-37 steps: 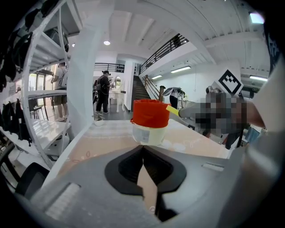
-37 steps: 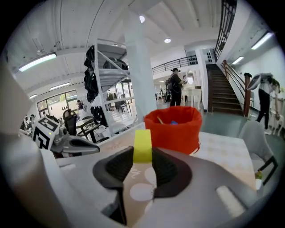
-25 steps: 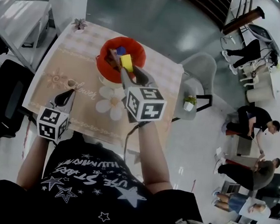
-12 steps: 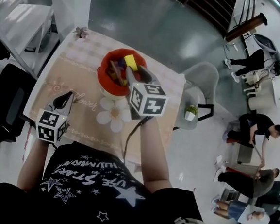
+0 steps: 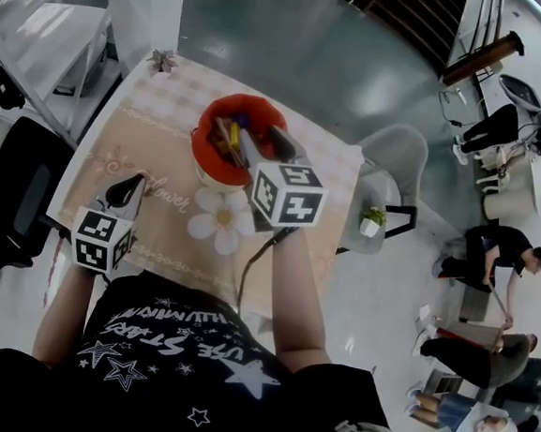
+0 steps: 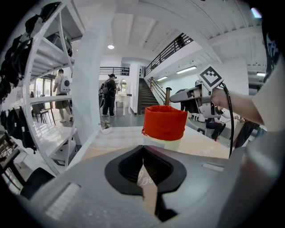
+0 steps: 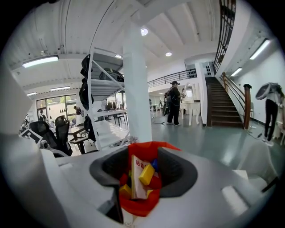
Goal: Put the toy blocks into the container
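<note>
The red container [image 5: 201,146] stands on the table's far half and holds several toy blocks. My right gripper [image 5: 258,146] hangs over its mouth, its jaws opening, nothing pressed between them. In the right gripper view a yellow block [image 7: 147,174], a flat white and red block [image 7: 135,178] and a blue one [image 7: 155,164] lie inside the container [image 7: 136,207], under my right gripper [image 7: 143,162]. My left gripper [image 5: 127,191] rests low at the table's left, shut and empty. The left gripper view has my left gripper [image 6: 143,171] facing the container [image 6: 164,124] with the right gripper [image 6: 178,95] above it.
A beige cloth with a white flower print [image 5: 219,217] covers the table [image 5: 156,238]. A small plant [image 5: 162,60] sits at its far left corner. A grey chair [image 5: 393,155] with a potted plant [image 5: 371,221] stands to the right, a black chair [image 5: 14,188] to the left. People are far right.
The right gripper held a yellow block over the container; its jaws have spread and the block now lies inside. The left gripper has stayed put.
</note>
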`<state>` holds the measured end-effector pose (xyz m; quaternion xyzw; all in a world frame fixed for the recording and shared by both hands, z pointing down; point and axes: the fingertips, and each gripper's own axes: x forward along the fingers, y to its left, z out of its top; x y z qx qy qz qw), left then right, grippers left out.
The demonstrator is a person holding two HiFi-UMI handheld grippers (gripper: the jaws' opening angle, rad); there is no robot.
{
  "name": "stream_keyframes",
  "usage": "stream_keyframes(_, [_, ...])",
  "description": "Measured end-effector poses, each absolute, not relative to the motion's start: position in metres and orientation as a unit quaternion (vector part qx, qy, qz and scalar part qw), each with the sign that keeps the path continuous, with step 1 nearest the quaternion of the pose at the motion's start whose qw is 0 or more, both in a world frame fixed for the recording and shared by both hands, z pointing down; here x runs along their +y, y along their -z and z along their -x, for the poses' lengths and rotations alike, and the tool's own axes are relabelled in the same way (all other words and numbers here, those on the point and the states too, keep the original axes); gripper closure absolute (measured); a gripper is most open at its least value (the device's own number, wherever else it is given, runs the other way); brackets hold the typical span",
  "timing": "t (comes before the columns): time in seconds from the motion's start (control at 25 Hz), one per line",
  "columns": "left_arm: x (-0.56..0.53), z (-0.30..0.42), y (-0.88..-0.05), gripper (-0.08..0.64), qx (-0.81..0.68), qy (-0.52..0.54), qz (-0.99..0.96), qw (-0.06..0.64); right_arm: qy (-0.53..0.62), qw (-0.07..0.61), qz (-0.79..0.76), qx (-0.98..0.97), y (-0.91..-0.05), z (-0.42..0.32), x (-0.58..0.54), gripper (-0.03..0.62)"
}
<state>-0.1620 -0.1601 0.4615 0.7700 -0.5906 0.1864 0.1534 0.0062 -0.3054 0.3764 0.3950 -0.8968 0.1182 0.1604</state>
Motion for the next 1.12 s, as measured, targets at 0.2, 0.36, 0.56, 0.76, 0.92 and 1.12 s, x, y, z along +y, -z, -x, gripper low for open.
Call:
stream_keyframes(0.2, [-0.141, 0.152, -0.459, 0.549, -0.591, -0.187, -0.77, 0.151, -0.11, 0.154, -0.392, -0.9, -0.373, -0.013, -0.279, 0.387])
stream_keyframes(0.36, [-0.119, 0.145, -0.456, 0.549, -0.598, -0.181, -0.766, 0.151, -0.105, 0.15, -0.389, -0.903, -0.37, -0.021, -0.251, 0.388])
stream_keyframes(0.56, [-0.083, 0.138, -0.462, 0.549, -0.606, -0.184, -0.757, 0.159, -0.106, 0.149, -0.373, -0.91, -0.374, -0.024, -0.213, 0.388])
stream_keyframes(0.76, [-0.051, 0.138, -0.466, 0.549, -0.618, -0.187, -0.745, 0.167, -0.112, 0.155, -0.346, -0.918, -0.386, -0.014, -0.182, 0.388])
stream_keyframes(0.92, [-0.035, 0.147, -0.473, 0.549, -0.63, -0.187, -0.734, 0.173, -0.11, 0.171, -0.318, -0.926, -0.401, 0.003, -0.159, 0.388])
stream_keyframes(1.12, [-0.032, 0.159, -0.47, 0.549, -0.638, -0.183, -0.728, 0.169, -0.11, 0.196, -0.288, -0.931, -0.421, 0.03, -0.144, 0.388])
